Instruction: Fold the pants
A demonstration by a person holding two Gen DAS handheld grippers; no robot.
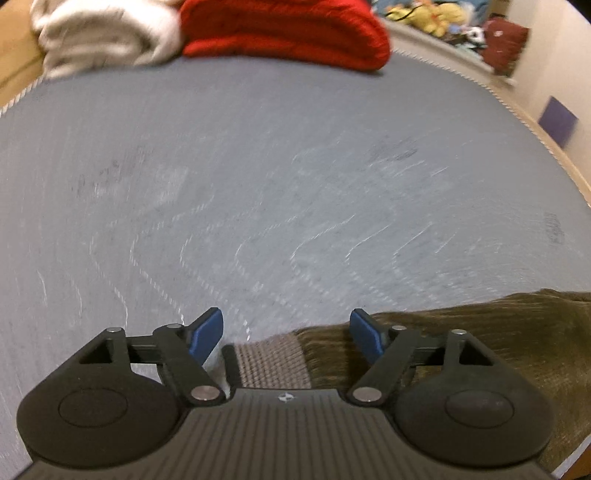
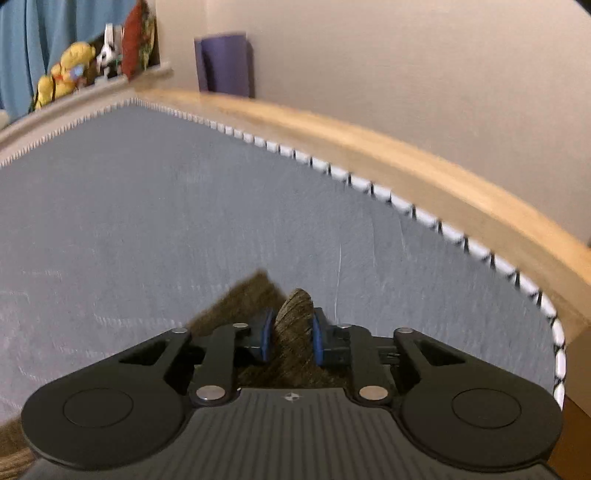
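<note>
The pants (image 1: pixel 461 343) are olive-brown with a grey ribbed cuff (image 1: pixel 271 363), lying on the grey mattress (image 1: pixel 258 184) at the lower right of the left wrist view. My left gripper (image 1: pixel 288 334) is open, its blue pads either side of the cuff, just above it. In the right wrist view my right gripper (image 2: pixel 291 338) is shut on a bunched fold of the pants (image 2: pixel 293 314), which sticks up between the blue pads. More brown cloth trails down to the lower left.
A folded red blanket (image 1: pixel 288 33) and a white blanket (image 1: pixel 103 37) lie at the mattress's far end. A wooden bed frame (image 2: pixel 424 173) and a wall run along the right side. Plush toys (image 2: pixel 62 77) sit on a ledge beyond.
</note>
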